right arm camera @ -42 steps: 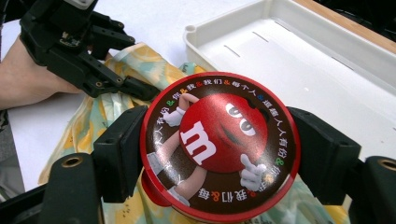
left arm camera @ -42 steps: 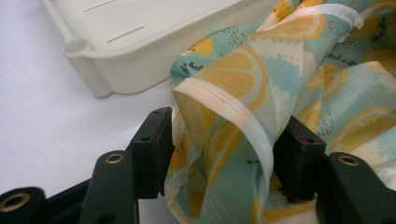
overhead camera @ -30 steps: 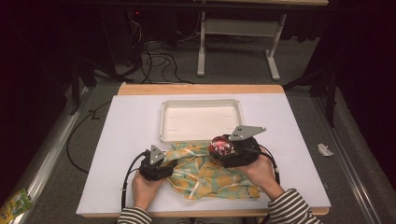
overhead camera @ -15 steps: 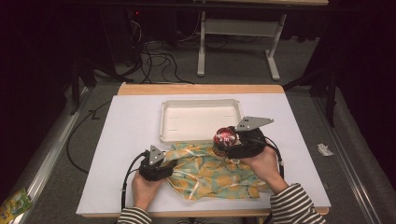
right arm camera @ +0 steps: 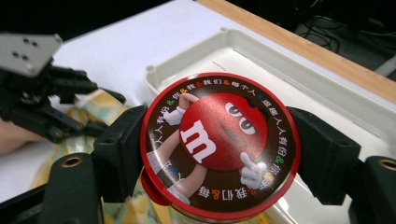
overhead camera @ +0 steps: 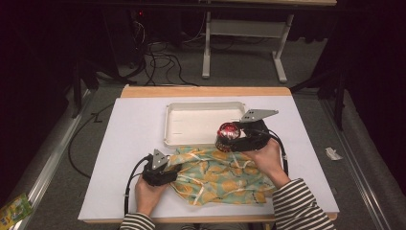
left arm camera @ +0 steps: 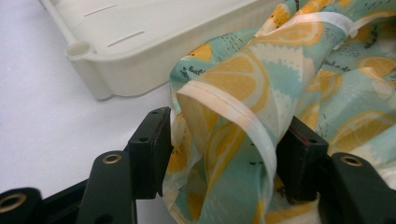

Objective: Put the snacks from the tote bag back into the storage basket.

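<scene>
A round red candy tin (right arm camera: 218, 147) with a cartoon lid sits between the jaws of my right gripper (right arm camera: 219, 156), which is shut on it. In the high view the tin (overhead camera: 228, 132) hangs over the near right corner of the white tray (overhead camera: 191, 125), held by the right gripper (overhead camera: 230, 139). A teal cloth bag with lemon print (overhead camera: 220, 175) lies crumpled on the white table cover in front of the tray. My left gripper (overhead camera: 173, 170) is shut on the bag's left edge; a fold of the cloth (left arm camera: 224, 140) with its cream hem is pinched between the jaws.
The tray (left arm camera: 140, 51) lies just beyond the bag's edge. A wooden table edge (overhead camera: 206, 91) runs behind the white cover. Cables and a desk frame (overhead camera: 244, 43) stand on the floor beyond. A small packet (overhead camera: 14, 208) lies on the floor at the left.
The right gripper has carried the tin up and away from the bag, toward the tray's near right corner. The left gripper has stayed on the bag's edge.
</scene>
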The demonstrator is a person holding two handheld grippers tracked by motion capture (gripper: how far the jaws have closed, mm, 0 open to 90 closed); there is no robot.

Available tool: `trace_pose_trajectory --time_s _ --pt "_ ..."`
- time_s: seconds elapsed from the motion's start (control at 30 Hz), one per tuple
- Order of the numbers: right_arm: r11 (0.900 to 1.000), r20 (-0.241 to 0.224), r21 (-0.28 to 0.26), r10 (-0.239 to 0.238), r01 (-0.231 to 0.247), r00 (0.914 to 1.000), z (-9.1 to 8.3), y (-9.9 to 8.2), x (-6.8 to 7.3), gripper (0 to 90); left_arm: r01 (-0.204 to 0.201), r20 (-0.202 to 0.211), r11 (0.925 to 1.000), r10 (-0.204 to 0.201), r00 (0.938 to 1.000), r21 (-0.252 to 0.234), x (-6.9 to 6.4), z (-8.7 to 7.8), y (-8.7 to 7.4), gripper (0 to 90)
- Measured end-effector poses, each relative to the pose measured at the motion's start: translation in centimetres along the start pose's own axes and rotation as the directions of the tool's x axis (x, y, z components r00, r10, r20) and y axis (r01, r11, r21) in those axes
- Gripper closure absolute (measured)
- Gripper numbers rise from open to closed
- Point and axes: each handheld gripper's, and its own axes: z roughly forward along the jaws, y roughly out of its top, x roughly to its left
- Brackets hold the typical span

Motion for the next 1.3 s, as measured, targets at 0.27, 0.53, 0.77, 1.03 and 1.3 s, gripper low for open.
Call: trace_pose_trajectory --time_s 0.27,0.53,0.77,1.03,1.3 --pt "0.9998 0.029 0.018 -0.006 0.005 0.9996 0.8 0.7 -0.6 26.0 0.011 0.004 0.9999 -0.011 0.9999 -0.001 0.1 0.0 0.0 41.3" --pt "0.9993 0.051 0.037 -0.005 0.003 0.9987 1.7 1.2 -1.5 26.0 0.021 0.015 0.9997 -0.021 0.9997 -0.007 0.2 0.0 0.0 41.0" --pt "0.9976 0.089 0.063 0.023 -0.028 0.9957 2.8 1.1 -3.2 26.0 0.032 0.016 0.9994 -0.031 0.9994 -0.011 0.3 0.0 0.0 40.8" --pt "0.9960 0.110 0.081 0.029 -0.038 0.9935 4.4 0.4 -3.7 26.0 0.032 0.008 0.9995 -0.032 0.9995 -0.008 0.2 0.0 0.0 40.8" --pt "0.9922 0.106 0.089 0.077 -0.087 0.9914 5.9 0.4 -5.0 26.0 0.027 0.007 0.9996 -0.027 0.9996 -0.006 0.2 0.0 0.0 40.8"
